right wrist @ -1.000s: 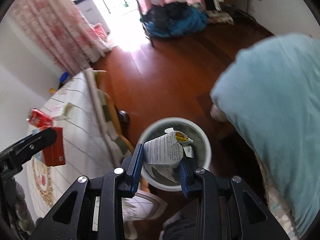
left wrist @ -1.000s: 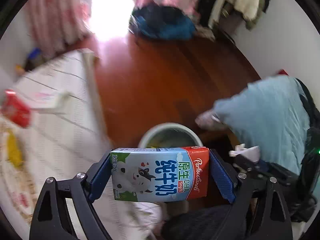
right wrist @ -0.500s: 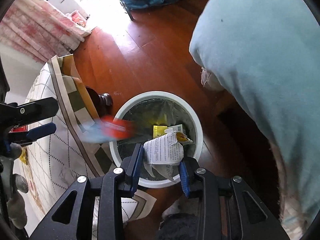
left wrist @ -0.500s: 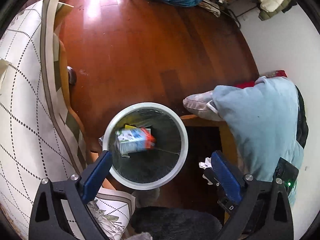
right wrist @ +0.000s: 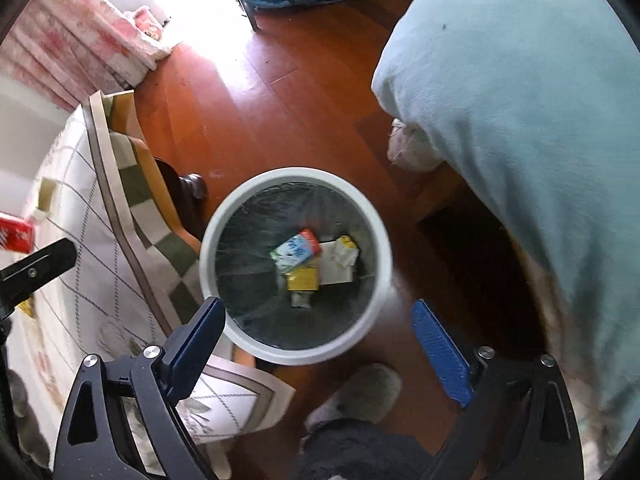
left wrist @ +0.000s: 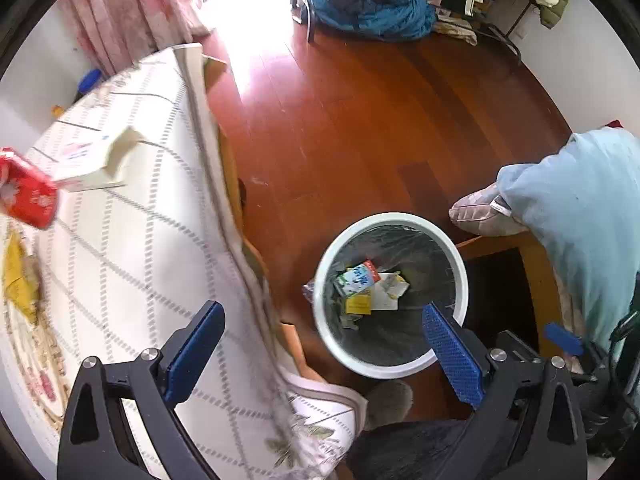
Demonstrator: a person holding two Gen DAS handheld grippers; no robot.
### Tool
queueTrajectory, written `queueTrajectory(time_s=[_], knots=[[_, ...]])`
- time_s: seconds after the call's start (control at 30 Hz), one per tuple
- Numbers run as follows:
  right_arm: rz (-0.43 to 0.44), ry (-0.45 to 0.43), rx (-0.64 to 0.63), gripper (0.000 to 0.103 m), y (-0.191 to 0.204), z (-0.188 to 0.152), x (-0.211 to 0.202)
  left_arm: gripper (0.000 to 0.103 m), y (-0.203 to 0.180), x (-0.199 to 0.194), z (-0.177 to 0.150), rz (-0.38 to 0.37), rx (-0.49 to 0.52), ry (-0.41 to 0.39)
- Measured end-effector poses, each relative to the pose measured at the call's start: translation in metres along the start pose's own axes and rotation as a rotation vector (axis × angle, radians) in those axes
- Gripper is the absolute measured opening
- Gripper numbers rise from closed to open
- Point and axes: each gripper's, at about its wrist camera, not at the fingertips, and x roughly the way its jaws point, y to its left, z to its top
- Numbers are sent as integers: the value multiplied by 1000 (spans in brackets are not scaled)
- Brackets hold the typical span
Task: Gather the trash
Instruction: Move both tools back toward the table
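Observation:
A round white trash bin [left wrist: 320,312] [right wrist: 208,264] with a dark liner stands on the wooden floor beside the table. Inside lie the milk carton [left wrist: 357,278] [right wrist: 296,250], a white crumpled paper pack [left wrist: 387,290] [right wrist: 338,262] and a yellow packet [left wrist: 358,304] [right wrist: 304,279]. My left gripper [left wrist: 324,350] hangs wide open above the bin's near rim and the tablecloth edge, with nothing in it. My right gripper [right wrist: 318,350] hovers over the bin; its jaws are opening and nothing is between them.
A table with a white checked cloth [left wrist: 120,248] fills the left; a red packet [left wrist: 24,196], a white box [left wrist: 92,160] and a yellow wrapper [left wrist: 16,276] lie on it. A light blue cloth [right wrist: 520,128] hangs at the right. A slippered foot [right wrist: 360,396] stands near the bin.
The left gripper let the milk carton fall into the bin. The right gripper then opened and its white paper pack dropped in too. The left view swung back toward the table.

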Motion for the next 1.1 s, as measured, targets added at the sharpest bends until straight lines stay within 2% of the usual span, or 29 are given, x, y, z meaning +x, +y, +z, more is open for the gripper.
queueTrajectory(time_s=[0.2,0.67,0.8,0.93,1.1], knots=[[-38,-77,-36,99,8,-18,-49,101,3,-42,-24,43,20,-76],[9,-232,-66,99,27,-64,-177,101,18,-153,-61,6,-8,-234],[63,-250,-84,99,47,-62,-200,101,49,-173,-60,24,-78,-265],[116,-247,-162,99,89,-47,-200,101,108,-172,-59,79,-206,-282],[172,-186,-343,99,184,-15,-168,101,207,-141,-72,201,-436,-256]])
